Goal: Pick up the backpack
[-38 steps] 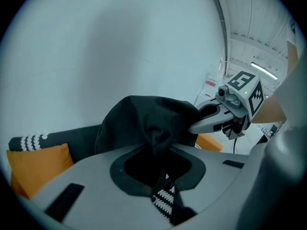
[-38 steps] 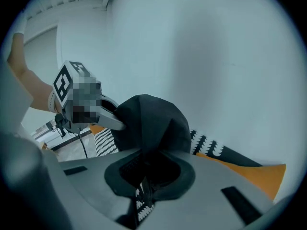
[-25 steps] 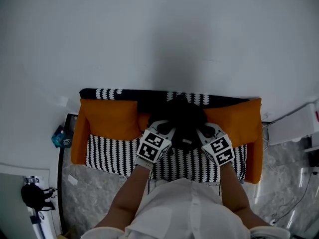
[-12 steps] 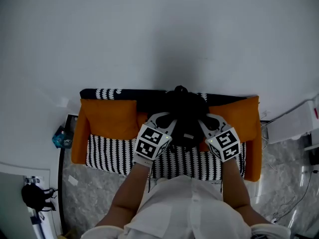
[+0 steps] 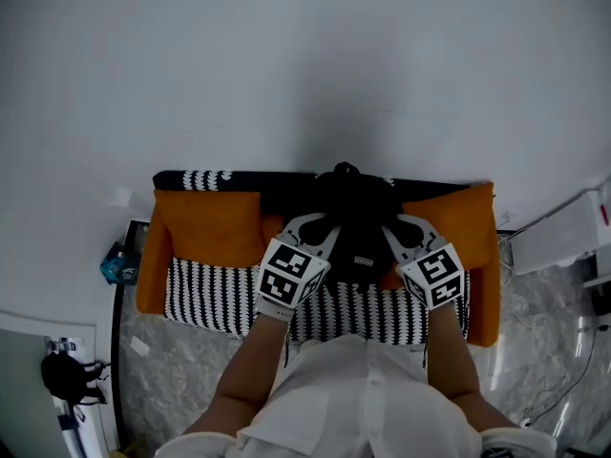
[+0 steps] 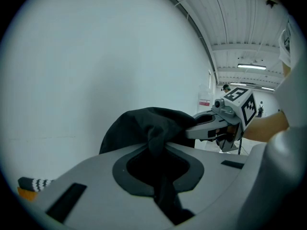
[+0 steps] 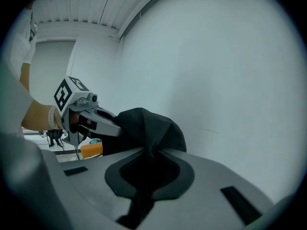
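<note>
The black backpack point(image 5: 355, 216) hangs between my two grippers, in front of the sofa's backrest. My left gripper point(image 5: 326, 227) is shut on a fold of its fabric at the left side, and my right gripper point(image 5: 389, 227) is shut on the right side. In the left gripper view the dark cloth point(image 6: 144, 126) bunches into the left gripper point(image 6: 157, 145), with the right gripper point(image 6: 225, 119) beyond. The right gripper view mirrors this: backpack point(image 7: 148, 126) pinched in the right gripper point(image 7: 151, 152), and the left gripper point(image 7: 86, 116) behind. The backpack's lower part is hidden.
A sofa with a black-and-white patterned cover point(image 5: 205, 299) and orange cushions point(image 5: 205, 225) stands against a white wall. A teal object point(image 5: 116, 261) lies at its left, and a white unit point(image 5: 568, 241) stands at its right. Marble floor point(image 5: 172, 370) runs in front.
Both grippers have risen with the backpack held between them. The bag now sits higher against the backrest. Both grips are unchanged.
</note>
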